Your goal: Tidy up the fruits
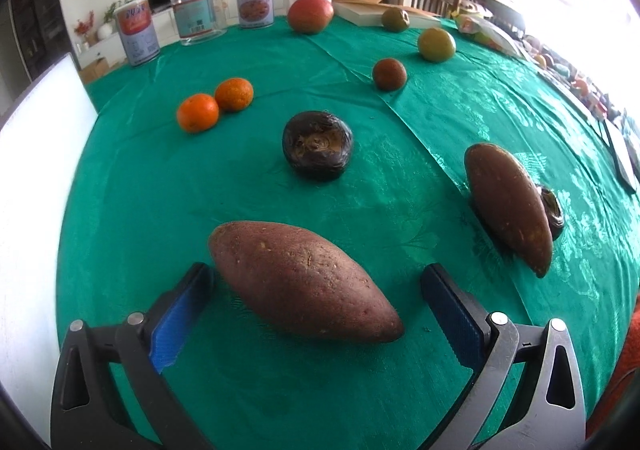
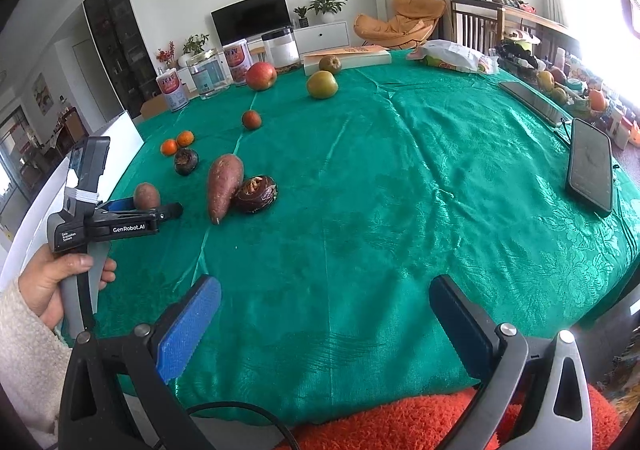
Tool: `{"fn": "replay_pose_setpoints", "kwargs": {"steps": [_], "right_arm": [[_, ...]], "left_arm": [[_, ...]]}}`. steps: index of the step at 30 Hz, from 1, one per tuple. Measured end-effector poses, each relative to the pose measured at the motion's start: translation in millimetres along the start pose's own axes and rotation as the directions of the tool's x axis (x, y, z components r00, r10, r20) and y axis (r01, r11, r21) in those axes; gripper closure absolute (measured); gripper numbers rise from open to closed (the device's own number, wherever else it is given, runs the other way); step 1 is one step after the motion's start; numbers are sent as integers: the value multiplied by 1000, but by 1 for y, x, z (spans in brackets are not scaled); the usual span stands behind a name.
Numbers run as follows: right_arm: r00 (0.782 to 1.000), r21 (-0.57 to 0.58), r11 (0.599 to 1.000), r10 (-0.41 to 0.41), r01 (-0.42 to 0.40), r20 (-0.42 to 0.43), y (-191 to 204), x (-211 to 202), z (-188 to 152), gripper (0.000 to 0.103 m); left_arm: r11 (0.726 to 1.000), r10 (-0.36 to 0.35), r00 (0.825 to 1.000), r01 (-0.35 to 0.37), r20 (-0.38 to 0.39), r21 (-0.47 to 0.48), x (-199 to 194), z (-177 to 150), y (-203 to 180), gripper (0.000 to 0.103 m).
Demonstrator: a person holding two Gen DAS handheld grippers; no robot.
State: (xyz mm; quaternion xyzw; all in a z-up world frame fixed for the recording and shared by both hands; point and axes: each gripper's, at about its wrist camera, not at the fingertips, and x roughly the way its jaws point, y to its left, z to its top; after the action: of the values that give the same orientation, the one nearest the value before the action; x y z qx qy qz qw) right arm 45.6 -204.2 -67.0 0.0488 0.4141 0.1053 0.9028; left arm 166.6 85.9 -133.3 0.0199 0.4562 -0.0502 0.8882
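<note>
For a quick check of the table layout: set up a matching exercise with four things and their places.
1. two oranges
2. sweet potato
3. phone
4. red apple

A. between the open left gripper's fingers
B. near the tins, far side
C. side by side, touching
D. flat at the cloth's right edge

Pairs: 1-C, 2-A, 3-D, 4-B

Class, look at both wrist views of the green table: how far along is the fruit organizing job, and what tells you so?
Barely started. Done: only two oranges sit paired; nothing else looks grouped. In hand: the left gripper, jaws open, brackets the near sweet potato without touching it. Left: the second sweet potato, dark round fruit, apple and green fruit lie scattered. The right gripper is open, holding nothing.
</note>
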Motion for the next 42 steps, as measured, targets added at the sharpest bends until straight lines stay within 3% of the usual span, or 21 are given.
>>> {"fn": "replay_pose_setpoints", "kwargs": {"steps": [42], "right_arm": [[999,-13,999,-44,44,-16,2,4,0,0]], "left_arm": [[1000,0,1000,0,0,-1,0,0,0,0]]}}
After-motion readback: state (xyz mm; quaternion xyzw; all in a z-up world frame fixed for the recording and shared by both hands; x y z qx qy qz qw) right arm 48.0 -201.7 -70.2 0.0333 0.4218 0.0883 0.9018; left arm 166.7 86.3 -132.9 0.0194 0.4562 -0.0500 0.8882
